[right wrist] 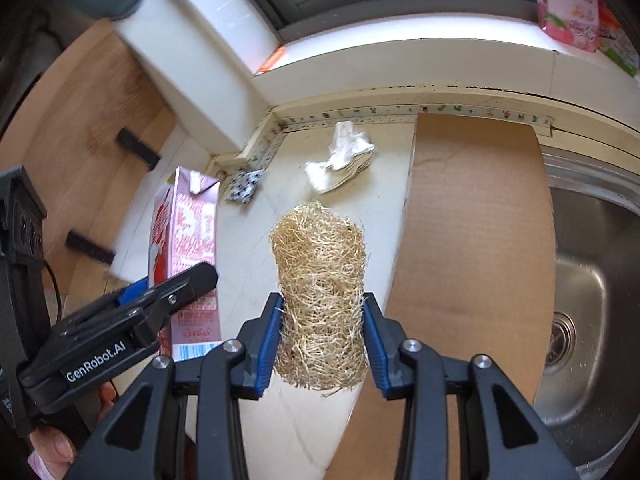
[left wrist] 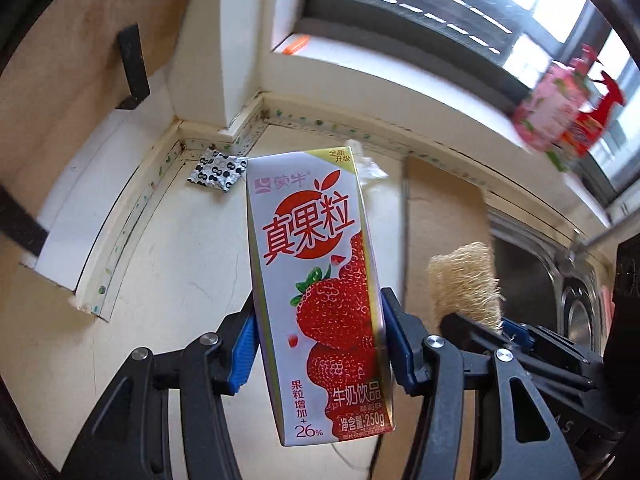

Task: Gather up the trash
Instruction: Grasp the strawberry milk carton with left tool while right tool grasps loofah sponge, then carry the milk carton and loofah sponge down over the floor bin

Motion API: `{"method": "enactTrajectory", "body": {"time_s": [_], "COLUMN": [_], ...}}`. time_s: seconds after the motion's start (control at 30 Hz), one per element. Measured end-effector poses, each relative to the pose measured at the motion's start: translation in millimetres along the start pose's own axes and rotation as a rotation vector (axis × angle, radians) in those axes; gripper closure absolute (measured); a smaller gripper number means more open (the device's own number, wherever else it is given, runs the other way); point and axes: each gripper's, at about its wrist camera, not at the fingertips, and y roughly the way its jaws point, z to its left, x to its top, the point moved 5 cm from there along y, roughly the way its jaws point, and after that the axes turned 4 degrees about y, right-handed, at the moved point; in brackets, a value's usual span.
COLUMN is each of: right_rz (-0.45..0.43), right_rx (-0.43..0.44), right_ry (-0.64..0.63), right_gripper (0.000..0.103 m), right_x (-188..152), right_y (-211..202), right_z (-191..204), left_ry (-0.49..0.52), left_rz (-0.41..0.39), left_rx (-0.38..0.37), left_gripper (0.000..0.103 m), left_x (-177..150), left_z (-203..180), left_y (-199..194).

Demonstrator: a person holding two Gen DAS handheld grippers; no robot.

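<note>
My left gripper [left wrist: 320, 344] is shut on a strawberry milk carton [left wrist: 320, 288] and holds it upright above the counter; the carton also shows in the right wrist view [right wrist: 188, 248]. My right gripper [right wrist: 322, 340] is shut on a tan loofah sponge [right wrist: 320, 280], held above the counter; the loofah also shows in the left wrist view [left wrist: 464, 276]. A crumpled white tissue [right wrist: 340, 160] and a black-and-white patterned wrapper [right wrist: 244, 186] lie on the counter near the back corner; the wrapper also shows in the left wrist view [left wrist: 218, 170].
A brown cardboard sheet [right wrist: 476, 240] lies on the counter beside a steel sink [right wrist: 588, 300]. A window sill [right wrist: 400, 56] runs along the back with a pink pouch [right wrist: 568, 4]. A wooden cabinet [right wrist: 80, 120] stands at the left.
</note>
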Motion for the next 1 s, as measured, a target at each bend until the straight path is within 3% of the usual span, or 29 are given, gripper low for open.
{"method": "enactTrajectory", "body": {"time_s": [0.33, 0.53, 0.83, 1.0], "right_rz": [-0.089, -0.124, -0.105, -0.080], "right_rx": [-0.013, -0.021, -0.002, 0.028], "right_ry": [-0.079, -0.121, -0.216, -0.251], "right_gripper": [0.066, 0.066, 0.066, 0.066], "right_x": [-93.9, -133.2, -194.3, -225.8], "right_y": [-96.0, -132.3, -157.4, -160.9], "right_z": [47.1, 64.8, 90.5, 101.6], "left_ry": [0.075, 0.099, 0.122, 0.136], "left_rz": [-0.061, -0.108, -0.140, -0.140], "left_rx": [-0.173, -0.228, -0.263, -0.238], "left_gripper": [0.050, 0.050, 0.050, 0.050], "left_x": [-80.6, -122.3, -192.2, -229.7], "left_z": [-24.8, -28.0, -17.1, -1.6], "left_y": [-97.8, -140.1, -191.8, -203.8]}}
